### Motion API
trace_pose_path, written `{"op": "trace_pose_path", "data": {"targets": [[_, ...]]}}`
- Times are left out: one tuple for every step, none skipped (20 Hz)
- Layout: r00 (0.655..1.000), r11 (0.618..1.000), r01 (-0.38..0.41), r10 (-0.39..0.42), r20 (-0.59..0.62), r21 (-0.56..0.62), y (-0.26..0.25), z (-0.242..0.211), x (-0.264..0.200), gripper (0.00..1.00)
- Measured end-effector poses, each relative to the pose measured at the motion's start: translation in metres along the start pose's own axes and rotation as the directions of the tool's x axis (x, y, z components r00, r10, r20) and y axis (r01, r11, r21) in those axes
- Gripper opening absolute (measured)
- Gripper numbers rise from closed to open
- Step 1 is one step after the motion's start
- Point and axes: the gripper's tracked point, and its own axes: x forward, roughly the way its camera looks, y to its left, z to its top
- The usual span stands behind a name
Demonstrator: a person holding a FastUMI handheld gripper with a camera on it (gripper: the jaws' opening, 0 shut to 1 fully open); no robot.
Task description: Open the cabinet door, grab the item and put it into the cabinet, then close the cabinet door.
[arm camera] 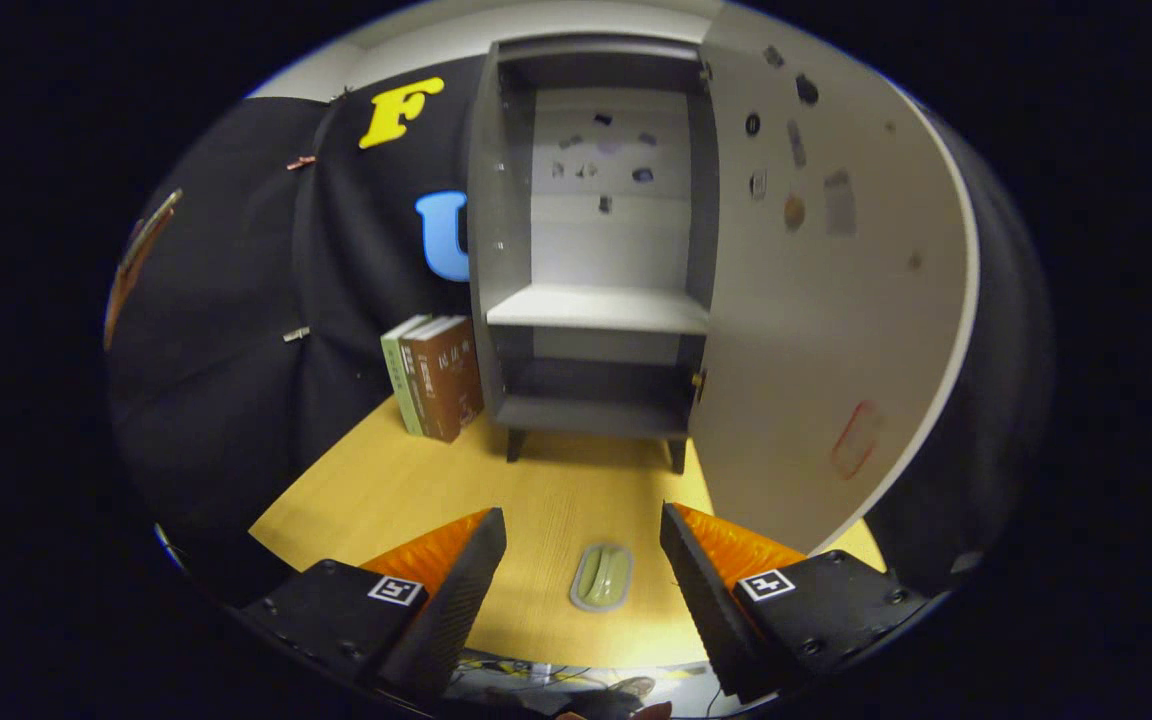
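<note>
A small green oval item (pixel 602 577) lies flat on the wooden counter (pixel 556 490) at lower centre of the frame, between the spread fingers of the tool (pixel 583 545), which stands open and touches nothing. Beyond, at upper centre, the cabinet (pixel 596 250) stands with its door (pixel 816 300) swung wide to the right. Books (pixel 436 375) stand upright just left of it.
</note>
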Motion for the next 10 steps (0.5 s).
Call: {"op": "trace_pose_path", "data": {"targets": [[0.999, 1.000, 0.014, -0.014, -0.044, 0.012, -0.004, -0.019, 0.017, 0.98], [0.997, 0.999, 0.025, -0.023, -0.078, 0.026, -0.009, -0.038, 0.037, 0.98], [0.993, 0.998, 0.040, -0.035, -0.116, 0.041, -0.013, -0.056, 0.053, 0.98], [0.988, 0.998, 0.050, -0.043, -0.145, 0.048, -0.017, -0.073, 0.070, 0.98], [0.983, 0.997, 0.066, -0.057, -0.174, 0.048, -0.019, -0.088, 0.087, 0.98], [0.977, 0.996, 0.082, -0.071, -0.199, 0.048, -0.022, -0.102, 0.103, 0.98], [0.971, 0.994, 0.099, -0.086, -0.225, 0.049, -0.029, -0.116, 0.117, 0.98], [0.964, 0.993, 0.108, -0.090, -0.250, 0.057, -0.035, -0.131, 0.129, 0.98], [0.956, 0.990, 0.128, -0.107, -0.273, 0.061, -0.043, -0.143, 0.140, 0.98], [0.948, 0.987, 0.152, -0.128, -0.292, 0.060, -0.052, -0.157, 0.150, 0.96]]}}
